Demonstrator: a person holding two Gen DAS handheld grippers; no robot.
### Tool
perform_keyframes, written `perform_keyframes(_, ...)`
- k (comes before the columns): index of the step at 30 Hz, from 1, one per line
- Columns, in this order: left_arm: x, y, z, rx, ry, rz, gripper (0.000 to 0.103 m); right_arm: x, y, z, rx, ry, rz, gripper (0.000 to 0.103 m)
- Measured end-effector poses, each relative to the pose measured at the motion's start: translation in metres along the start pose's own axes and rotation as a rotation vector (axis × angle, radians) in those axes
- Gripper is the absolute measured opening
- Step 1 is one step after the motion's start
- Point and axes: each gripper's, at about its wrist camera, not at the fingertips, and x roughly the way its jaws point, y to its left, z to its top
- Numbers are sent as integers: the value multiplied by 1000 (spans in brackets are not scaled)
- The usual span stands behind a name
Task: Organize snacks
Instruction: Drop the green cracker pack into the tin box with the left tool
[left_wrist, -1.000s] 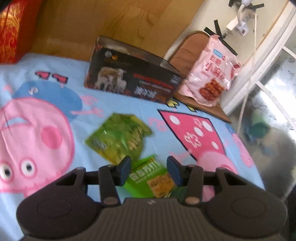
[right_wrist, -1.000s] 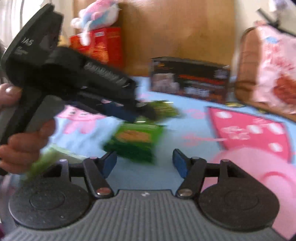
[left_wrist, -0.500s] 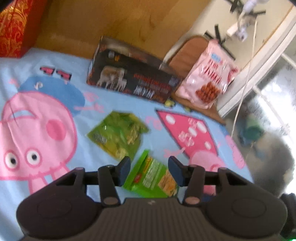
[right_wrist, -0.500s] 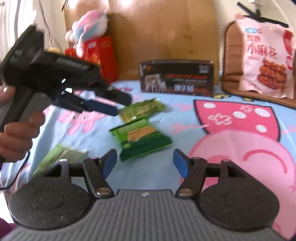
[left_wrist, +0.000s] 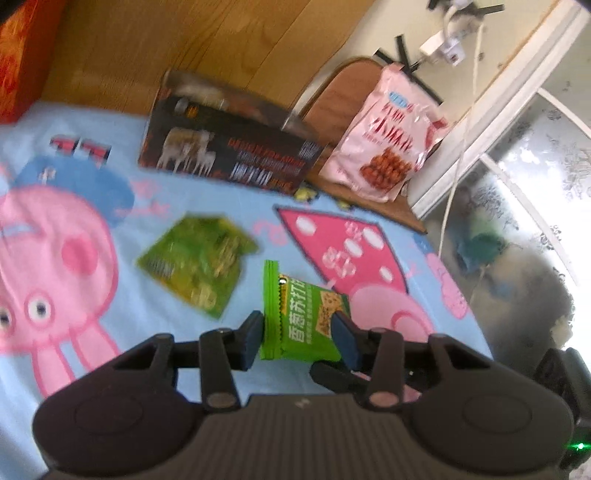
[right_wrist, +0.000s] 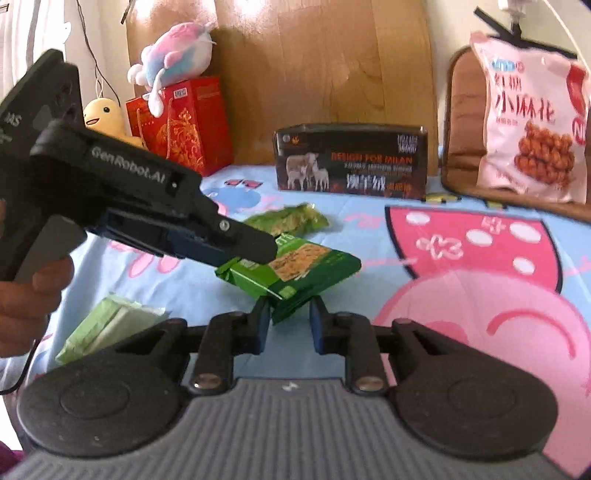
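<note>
A green cracker packet (left_wrist: 301, 319) sits between the fingers of my left gripper (left_wrist: 297, 338), raised off the cartoon bedsheet. In the right wrist view the same packet (right_wrist: 291, 267) is held at its far end by the left gripper (right_wrist: 255, 247), and its near corner sits between the closed-in fingers of my right gripper (right_wrist: 286, 325). A yellow-green snack bag (left_wrist: 197, 260) lies flat on the sheet behind it; it also shows in the right wrist view (right_wrist: 291, 219). A pale green packet (right_wrist: 107, 326) lies at the near left.
A dark box with sheep pictures (right_wrist: 351, 162) stands at the back by the wooden headboard. A pink snack bag (right_wrist: 532, 114) leans on a brown chair. A red gift bag (right_wrist: 181, 123) and plush toys stand at the back left. The bed edge (left_wrist: 465, 295) drops off on the right.
My left gripper has closed on the green cracker packet and lifted it off the sheet. My right gripper has narrowed from wide open onto the packet's near corner.
</note>
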Motion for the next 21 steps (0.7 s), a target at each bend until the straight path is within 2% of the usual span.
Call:
perform_keyframes(8,-3,-7,64,56,-94,19,40,7,-12,49,-41,-139,-14,26)
perform_keyframes(12,9,-4,106,76,-145,49,40,31,-22,80,-49,-179,-17,26)
perform_keyframes(16,37,4,154,89,-185,95,44,66,-33,112,-71,-219,-53,27)
perform_keyframes(17,44,8,160,86,-183,108,45,77,-37,119,-73,-220,-68,31)
perform_keyframes(19,54,22,166,44,-161,140,45,98,-48,130,-68,-208,-129,32)
perform_keyframes(21,51,32,159,25,-157,106,45,106,-60,132,-24,-179,-156,33)
